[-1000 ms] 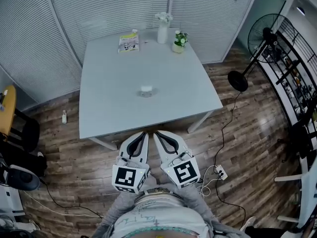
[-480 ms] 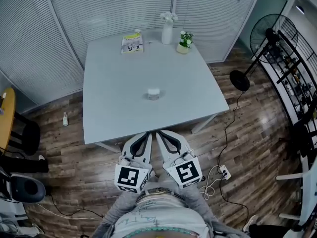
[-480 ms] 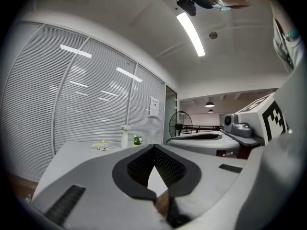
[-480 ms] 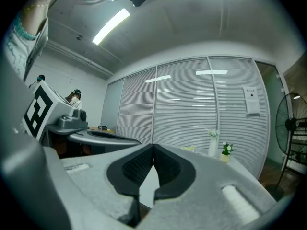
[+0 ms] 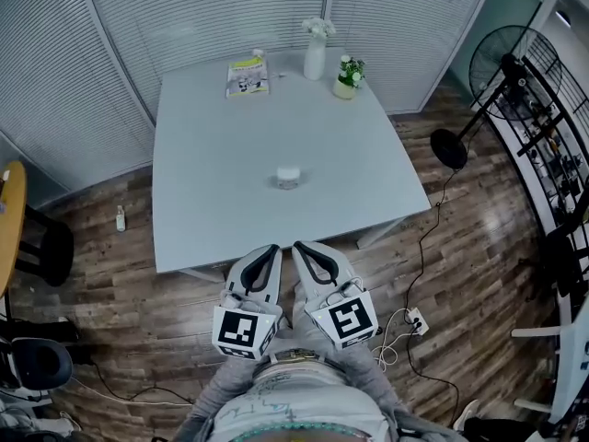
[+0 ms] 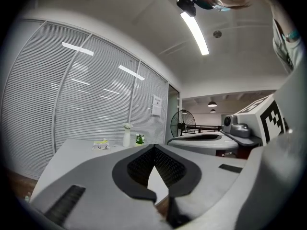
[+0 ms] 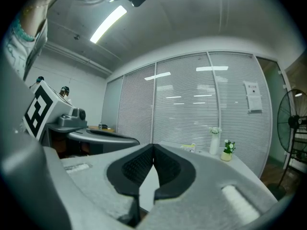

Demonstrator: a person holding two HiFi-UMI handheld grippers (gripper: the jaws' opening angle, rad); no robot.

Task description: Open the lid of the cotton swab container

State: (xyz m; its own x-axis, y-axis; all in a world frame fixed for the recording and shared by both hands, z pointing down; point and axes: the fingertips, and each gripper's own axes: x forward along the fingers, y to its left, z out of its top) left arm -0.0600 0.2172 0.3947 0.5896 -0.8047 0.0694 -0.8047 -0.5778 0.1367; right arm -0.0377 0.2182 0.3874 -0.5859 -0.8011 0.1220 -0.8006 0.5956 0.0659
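In the head view the left gripper (image 5: 273, 249) and right gripper (image 5: 296, 246) sit side by side, just short of the counter's (image 5: 202, 173) near edge. The cotton swab container (image 5: 289, 177) stands ahead of both, well apart from them. In the left gripper view the jaws are pressed together with nothing between them. In the right gripper view the jaws also meet, empty. A white vase (image 7: 214, 143) and a small potted plant (image 7: 228, 150) stand far ahead to its right.
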